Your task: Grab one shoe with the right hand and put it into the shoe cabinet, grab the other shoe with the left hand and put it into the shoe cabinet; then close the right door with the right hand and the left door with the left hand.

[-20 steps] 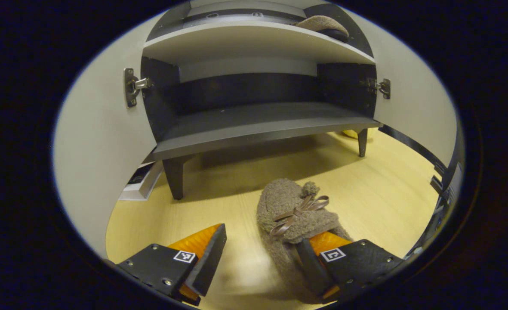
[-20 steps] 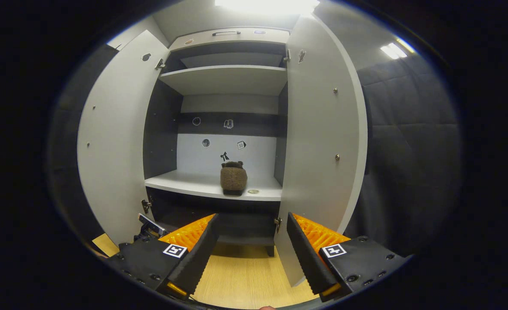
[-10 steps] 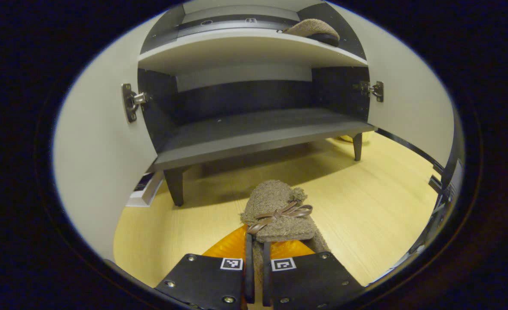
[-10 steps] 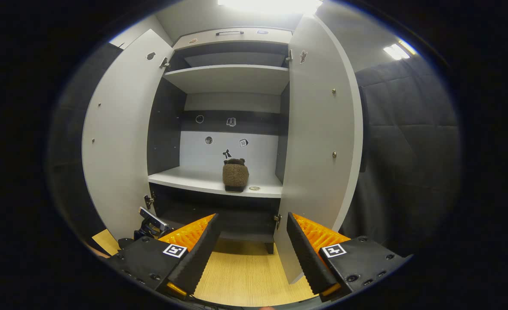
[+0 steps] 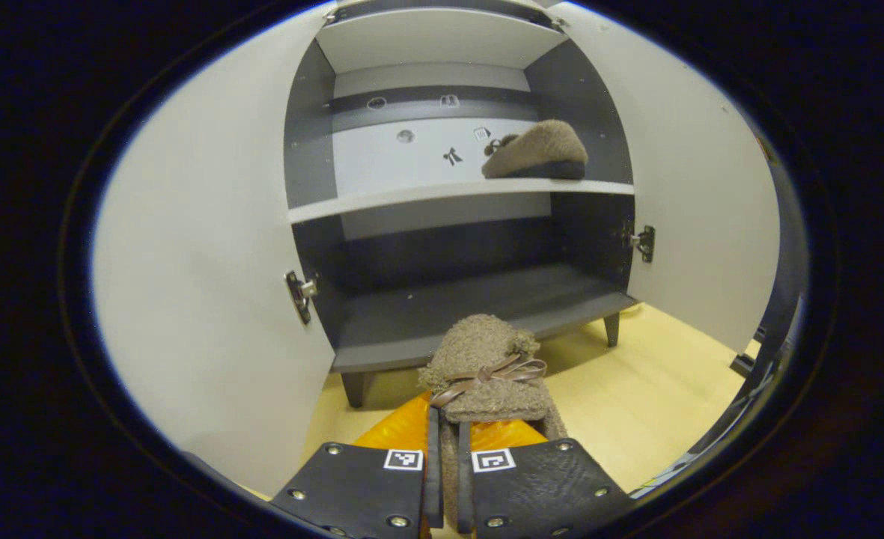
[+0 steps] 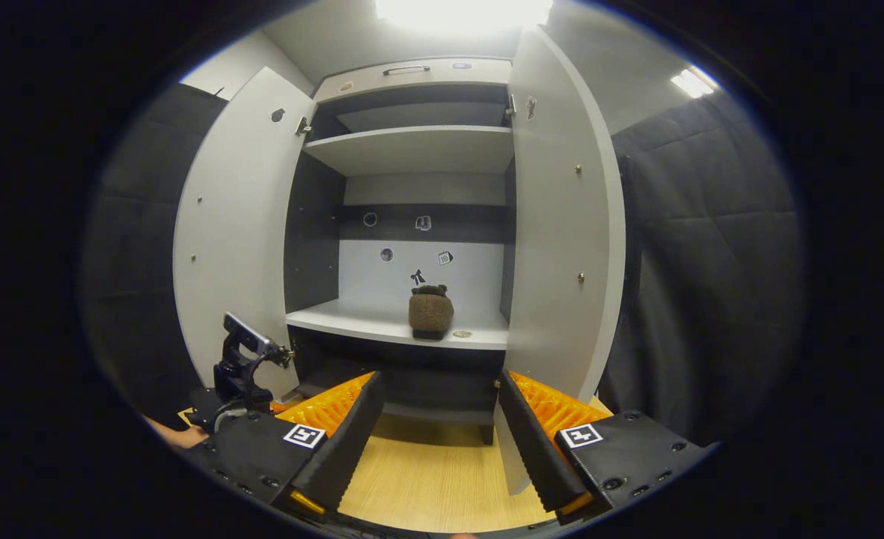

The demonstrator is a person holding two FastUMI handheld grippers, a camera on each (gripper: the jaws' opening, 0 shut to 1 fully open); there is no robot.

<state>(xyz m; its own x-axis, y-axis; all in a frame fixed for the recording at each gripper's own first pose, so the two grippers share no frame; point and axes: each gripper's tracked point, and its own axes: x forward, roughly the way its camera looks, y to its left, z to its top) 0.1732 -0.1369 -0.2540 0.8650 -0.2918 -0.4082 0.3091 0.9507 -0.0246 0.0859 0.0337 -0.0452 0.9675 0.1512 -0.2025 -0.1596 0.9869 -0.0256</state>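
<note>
Left claw (image 5: 442, 449) clamped on fuzzy shoe's (image 5: 486, 367) heel; right claw (image 6: 434, 442) wide, empty.

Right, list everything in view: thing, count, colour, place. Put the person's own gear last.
shoe in grip: one, fuzzy brown with a ribbon bow, between the left gripper's fingers, in front of the cabinet.
shoe on shelf: one, fuzzy brown, on the cabinet's pale middle shelf.
shoe cabinet: one, pale grey with dark interior, on short legs.
left door: one, pale grey, open.
right door: one, pale grey, open.
floor: light wood.
left gripper: shut on the shoe.
right gripper: open, holding nothing.
</note>
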